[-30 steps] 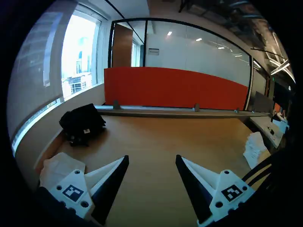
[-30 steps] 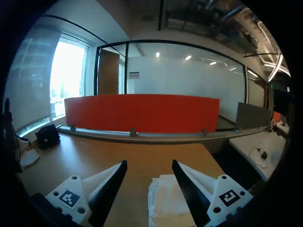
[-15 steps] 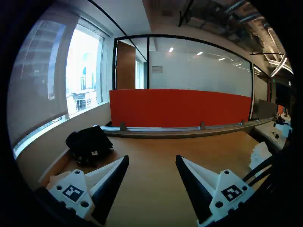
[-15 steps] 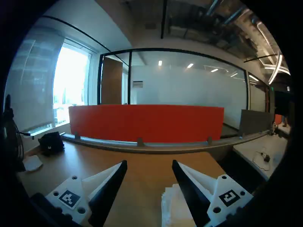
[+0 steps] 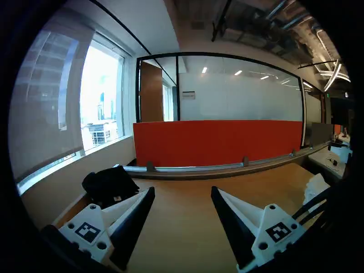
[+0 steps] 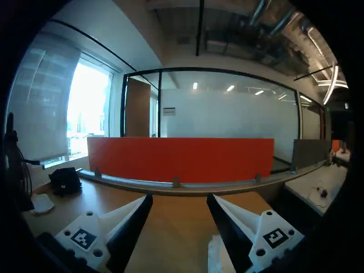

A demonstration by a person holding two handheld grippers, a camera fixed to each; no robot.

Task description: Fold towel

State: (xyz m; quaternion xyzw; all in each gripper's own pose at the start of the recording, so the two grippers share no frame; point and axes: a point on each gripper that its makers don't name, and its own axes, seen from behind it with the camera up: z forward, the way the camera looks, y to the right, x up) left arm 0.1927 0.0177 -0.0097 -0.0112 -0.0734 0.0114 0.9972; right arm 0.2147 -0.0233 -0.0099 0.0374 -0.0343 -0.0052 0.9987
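A white towel, bunched, lies at the wooden table's right edge, its near corner under the right gripper. The right gripper view adds a small white pad beside the black bag at the left edge. The left gripper and the right hover level, jaws parted, empty.

Wide open on the left gripper, fingers at 7 and 5 o'clock. Same on the right gripper.
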